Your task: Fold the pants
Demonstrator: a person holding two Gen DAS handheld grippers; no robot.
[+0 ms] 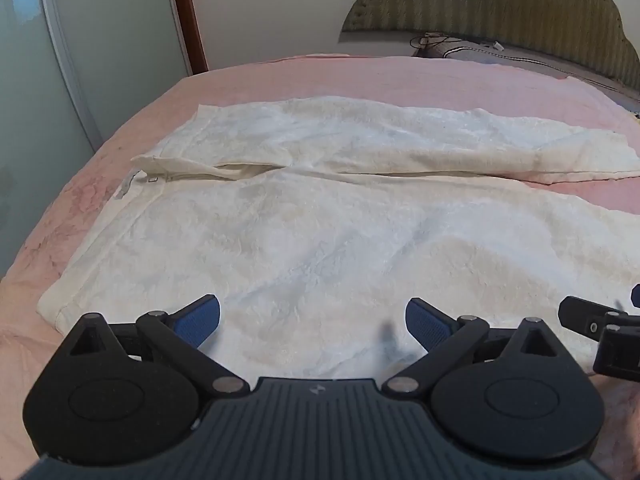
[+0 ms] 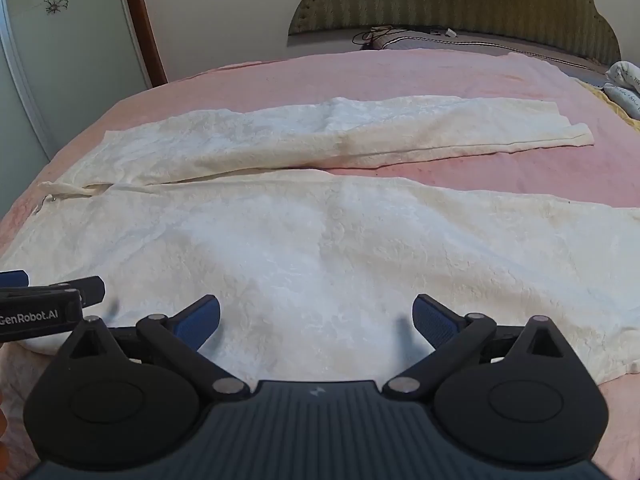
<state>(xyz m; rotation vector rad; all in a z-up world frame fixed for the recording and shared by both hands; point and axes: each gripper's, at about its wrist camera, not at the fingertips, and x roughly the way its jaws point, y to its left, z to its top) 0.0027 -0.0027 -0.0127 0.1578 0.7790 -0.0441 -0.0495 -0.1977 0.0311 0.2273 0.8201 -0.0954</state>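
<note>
Spread flat across a pink bedspread (image 1: 400,76), white pants (image 1: 320,232) were approached by the left gripper (image 1: 312,322) and right gripper (image 2: 316,320), fingers wide apart and nothing held. A pinch catching only the top layer could leave the fold lopsided. A padded headboard (image 2: 460,0) and pale walls were seen behind.
</note>
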